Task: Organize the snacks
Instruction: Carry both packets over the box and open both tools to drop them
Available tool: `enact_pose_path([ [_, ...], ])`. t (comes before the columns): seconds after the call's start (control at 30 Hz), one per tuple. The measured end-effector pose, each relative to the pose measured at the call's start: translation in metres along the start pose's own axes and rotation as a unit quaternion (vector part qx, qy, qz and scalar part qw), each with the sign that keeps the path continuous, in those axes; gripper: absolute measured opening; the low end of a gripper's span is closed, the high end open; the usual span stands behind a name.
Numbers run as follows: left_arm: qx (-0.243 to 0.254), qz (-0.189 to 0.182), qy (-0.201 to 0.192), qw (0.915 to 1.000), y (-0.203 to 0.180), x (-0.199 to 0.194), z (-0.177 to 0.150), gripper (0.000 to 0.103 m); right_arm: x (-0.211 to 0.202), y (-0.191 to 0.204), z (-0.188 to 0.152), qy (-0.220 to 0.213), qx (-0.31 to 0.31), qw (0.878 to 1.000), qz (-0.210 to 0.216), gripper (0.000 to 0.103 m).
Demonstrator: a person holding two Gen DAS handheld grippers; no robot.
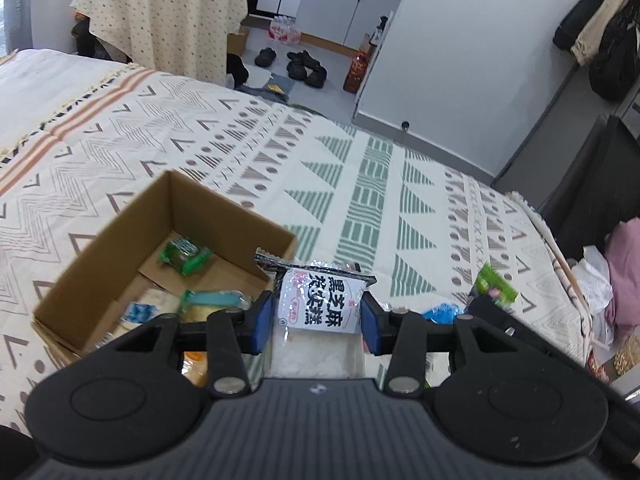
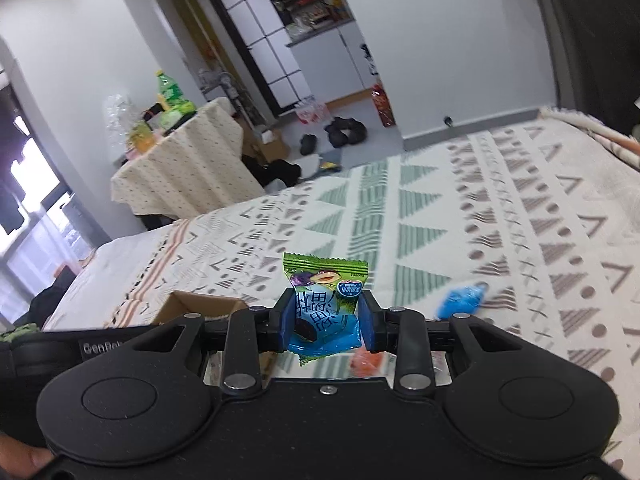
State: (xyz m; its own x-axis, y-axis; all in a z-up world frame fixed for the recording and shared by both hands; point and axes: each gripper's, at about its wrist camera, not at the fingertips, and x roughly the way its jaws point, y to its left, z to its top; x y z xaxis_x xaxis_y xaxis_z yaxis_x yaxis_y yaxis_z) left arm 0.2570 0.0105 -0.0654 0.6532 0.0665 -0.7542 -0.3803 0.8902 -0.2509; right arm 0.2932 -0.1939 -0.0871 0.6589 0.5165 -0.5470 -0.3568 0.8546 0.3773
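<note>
My left gripper [image 1: 318,314] is shut on a clear snack packet with a white label in black characters [image 1: 320,300], held just right of an open cardboard box [image 1: 100,256] on the patterned bed cover. The box holds a green packet [image 1: 185,255] and several other snacks. My right gripper [image 2: 326,320] is shut on a green and blue candy packet [image 2: 324,304], held above the bed; that packet also shows at the right in the left wrist view [image 1: 496,282]. The box corner shows in the right wrist view [image 2: 200,306].
A blue packet [image 2: 460,300] and an orange packet [image 2: 364,362] lie on the bed cover [image 2: 500,200]. A blue packet [image 1: 442,314] lies behind my left fingers. A cloth-covered table [image 1: 168,16] and shoes [image 1: 304,66] stand beyond the bed. Clothes pile at the right edge [image 1: 624,276].
</note>
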Motion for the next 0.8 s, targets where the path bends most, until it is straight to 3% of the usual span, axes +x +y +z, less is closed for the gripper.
enact_pose_path([
  [0.43, -0.029, 0.021, -0.027, 0.9990, 0.052, -0.026, 0.025, 0.044, 0.009, 0.037, -0.010, -0.003, -0.014, 0.999, 0.036, 0.032],
  [0.8, -0.054, 0.018, -0.015, 0.9983, 0.112, -0.022, 0.047, 0.044, 0.031, 0.067, -0.016, 0.014, -0.029, 0.998, 0.049, 0.032],
])
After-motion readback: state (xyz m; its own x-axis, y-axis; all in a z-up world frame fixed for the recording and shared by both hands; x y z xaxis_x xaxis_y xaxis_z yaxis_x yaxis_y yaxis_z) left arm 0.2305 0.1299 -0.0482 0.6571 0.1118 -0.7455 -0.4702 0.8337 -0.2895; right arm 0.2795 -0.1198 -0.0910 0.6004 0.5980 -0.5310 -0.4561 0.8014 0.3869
